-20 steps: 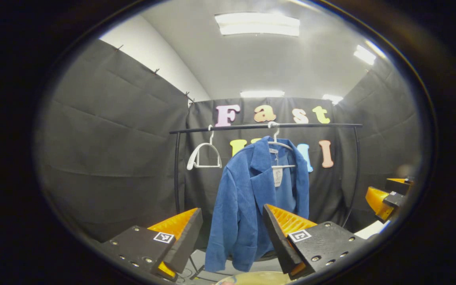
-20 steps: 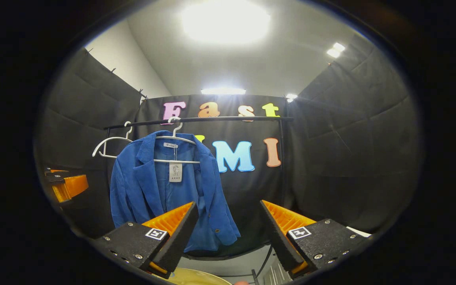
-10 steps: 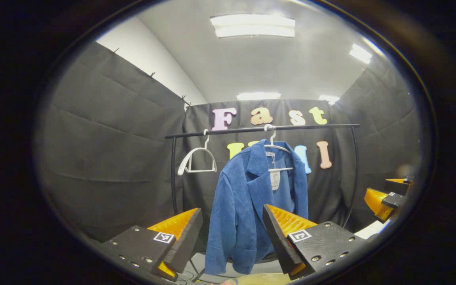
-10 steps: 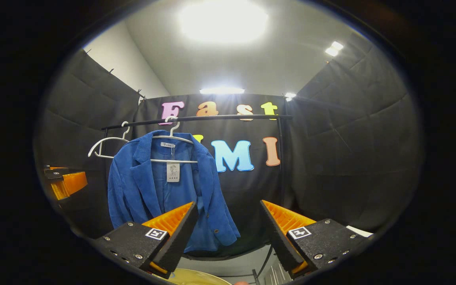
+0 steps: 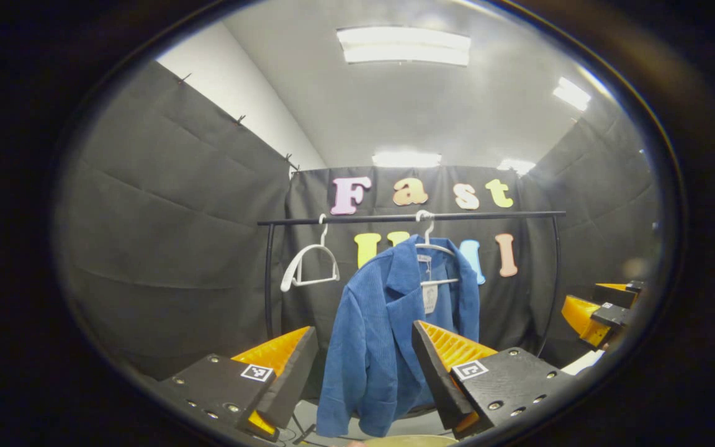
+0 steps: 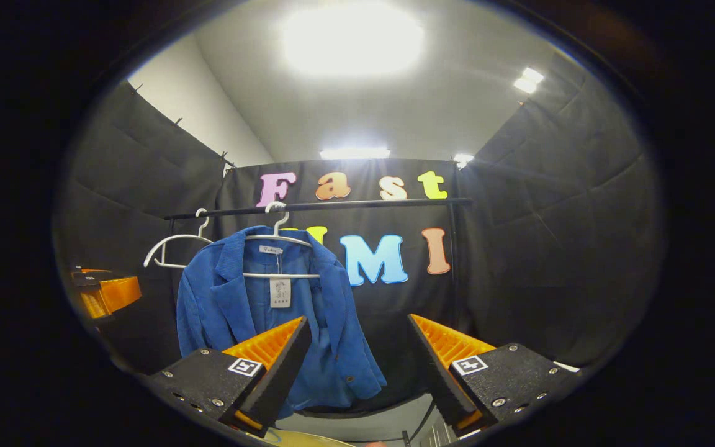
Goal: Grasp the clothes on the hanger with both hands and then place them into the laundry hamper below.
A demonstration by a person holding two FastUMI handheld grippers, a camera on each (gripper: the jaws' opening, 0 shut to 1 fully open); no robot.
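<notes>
Black-draped booth, blue jacket [image 5: 388, 335] hanging lengthwise down off its hanger [image 6: 280, 245], both grippers [image 5: 364, 372] [image 6: 357, 366] spread, empty.

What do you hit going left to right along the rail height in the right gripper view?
Orange left gripper → empty white plastic hanger → blue corduroy jacket on its white hanger → black rack upright.

Both views facing jacket [image 5: 388, 335], distant
</notes>
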